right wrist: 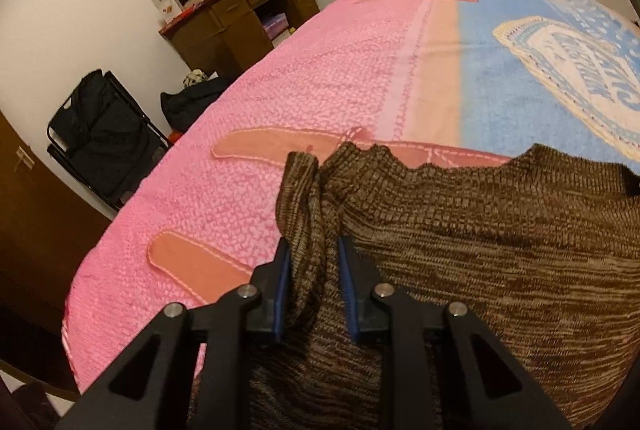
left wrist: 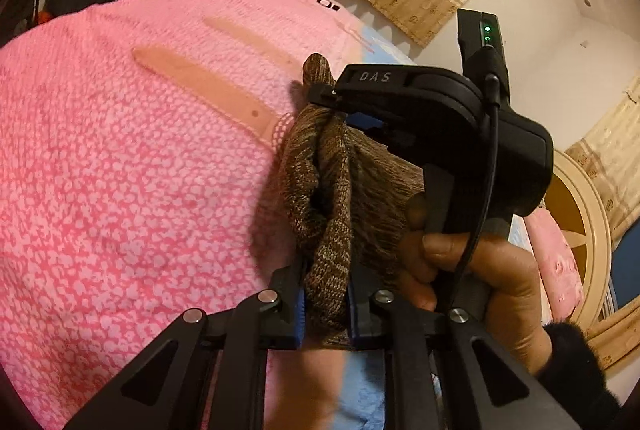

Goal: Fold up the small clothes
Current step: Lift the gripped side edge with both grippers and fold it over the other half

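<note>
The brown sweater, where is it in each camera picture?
Left wrist view: the brown sweater hangs bunched at centre, pinched by both grippers.
Right wrist view: it spreads over the lower right, a fold between the jaws.
Shared landmark: the pink blanket underneath.

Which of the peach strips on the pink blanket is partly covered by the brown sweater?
The far strip: the sweater overlaps its right end. The near strip lies fully clear, left of the right gripper.

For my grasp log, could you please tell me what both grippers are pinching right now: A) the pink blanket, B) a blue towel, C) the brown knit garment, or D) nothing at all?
C: the left gripper and right gripper each have bunched folds of the brown knit garment clamped between their blue pads, above the pink blanket.
</note>
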`<state>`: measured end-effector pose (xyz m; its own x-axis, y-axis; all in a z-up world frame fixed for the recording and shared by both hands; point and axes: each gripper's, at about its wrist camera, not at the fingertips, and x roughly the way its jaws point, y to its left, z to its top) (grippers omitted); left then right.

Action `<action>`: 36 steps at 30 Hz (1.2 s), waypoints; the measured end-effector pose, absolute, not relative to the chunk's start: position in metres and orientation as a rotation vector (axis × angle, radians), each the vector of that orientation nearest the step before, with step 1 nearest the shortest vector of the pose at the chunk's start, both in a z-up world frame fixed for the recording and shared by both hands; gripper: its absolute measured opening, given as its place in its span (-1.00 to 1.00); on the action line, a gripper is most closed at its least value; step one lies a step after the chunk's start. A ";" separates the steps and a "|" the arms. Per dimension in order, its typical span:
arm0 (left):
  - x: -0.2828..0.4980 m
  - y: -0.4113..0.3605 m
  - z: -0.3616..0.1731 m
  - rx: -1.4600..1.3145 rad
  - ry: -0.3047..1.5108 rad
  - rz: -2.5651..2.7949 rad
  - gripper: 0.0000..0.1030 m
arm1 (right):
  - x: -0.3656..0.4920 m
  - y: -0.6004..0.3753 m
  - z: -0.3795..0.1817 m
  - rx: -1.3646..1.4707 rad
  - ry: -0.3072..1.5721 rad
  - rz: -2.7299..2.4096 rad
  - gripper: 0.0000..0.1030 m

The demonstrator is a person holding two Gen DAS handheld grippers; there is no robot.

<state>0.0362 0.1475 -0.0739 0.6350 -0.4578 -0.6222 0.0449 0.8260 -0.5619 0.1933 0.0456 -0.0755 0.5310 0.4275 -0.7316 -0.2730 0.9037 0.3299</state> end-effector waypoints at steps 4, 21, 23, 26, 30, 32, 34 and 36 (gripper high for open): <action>0.030 0.145 -0.067 -0.521 0.817 -0.316 -0.71 | 0.189 0.035 -0.063 0.239 0.903 0.441 -0.52; 0.035 0.079 -0.028 -0.386 0.750 -0.527 -0.71 | 0.164 -0.070 -0.027 0.484 0.805 0.443 -0.54; 0.034 0.064 -0.023 -0.352 0.743 -0.560 -0.71 | 0.158 -0.088 -0.027 0.518 0.798 0.439 -0.54; 0.034 0.042 -0.020 -0.318 0.745 -0.613 -0.71 | 0.150 -0.116 -0.024 0.553 0.783 0.425 -0.54; 0.038 0.010 -0.017 -0.268 0.754 -0.675 -0.71 | 0.142 -0.152 -0.018 0.567 0.766 0.390 -0.54; 0.036 -0.006 -0.017 -0.245 0.760 -0.705 -0.71 | 0.136 -0.174 -0.018 0.570 0.759 0.363 -0.55; 0.035 -0.019 -0.018 -0.226 0.770 -0.730 -0.71 | 0.130 -0.190 -0.019 0.572 0.756 0.344 -0.55; 0.034 -0.033 -0.018 -0.203 0.779 -0.750 -0.71 | 0.125 -0.208 -0.022 0.579 0.760 0.329 -0.55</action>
